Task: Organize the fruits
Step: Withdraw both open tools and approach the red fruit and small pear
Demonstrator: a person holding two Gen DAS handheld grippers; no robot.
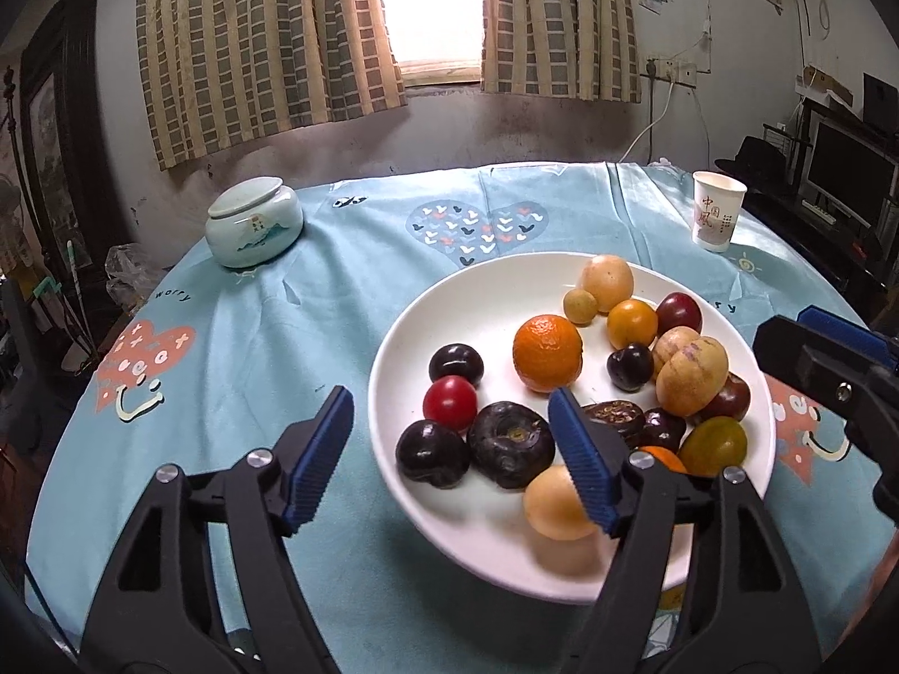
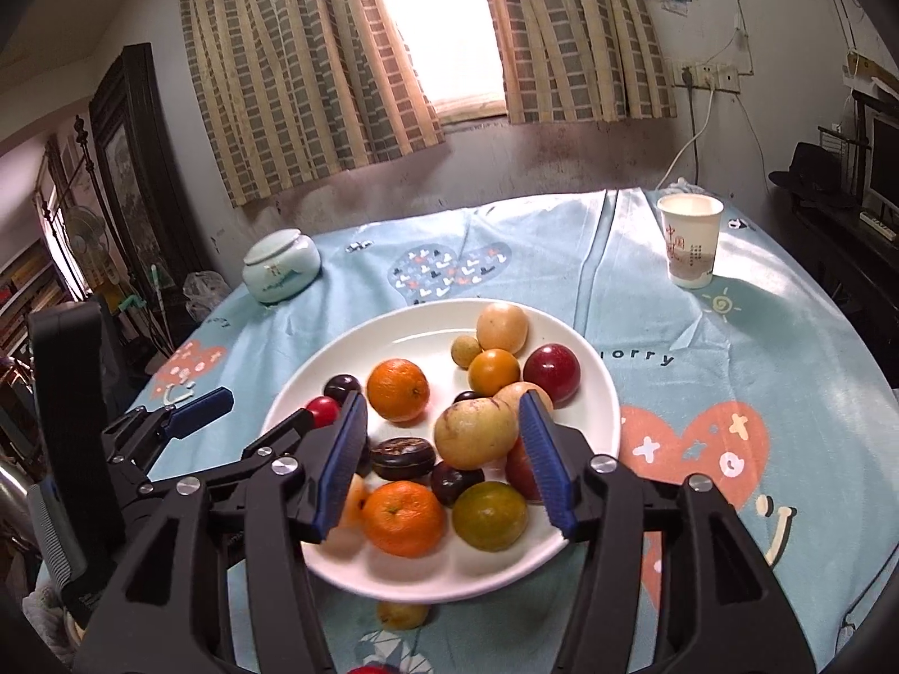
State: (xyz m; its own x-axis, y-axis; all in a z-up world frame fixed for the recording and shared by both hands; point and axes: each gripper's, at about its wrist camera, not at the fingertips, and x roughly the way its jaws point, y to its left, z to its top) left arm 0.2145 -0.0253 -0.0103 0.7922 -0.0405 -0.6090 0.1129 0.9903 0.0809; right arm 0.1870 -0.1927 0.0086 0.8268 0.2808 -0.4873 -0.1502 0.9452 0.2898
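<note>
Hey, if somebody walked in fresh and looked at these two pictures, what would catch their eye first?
Probably the white plate in the middle of the blue tablecloth, heaped with fruit, a bright orange at its centre. Next come the two tongs with blue pads hanging over its near edge, left tongs and right tongs, both open and holding nothing. Behind, a glowing window sits between checked curtains.

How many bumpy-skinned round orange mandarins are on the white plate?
2. One bumpy orange mandarin sits near the middle of the round white plate; the other mandarin lies at the near edge, beside a greenish fruit. Fruit or grippers could hide more.
</note>
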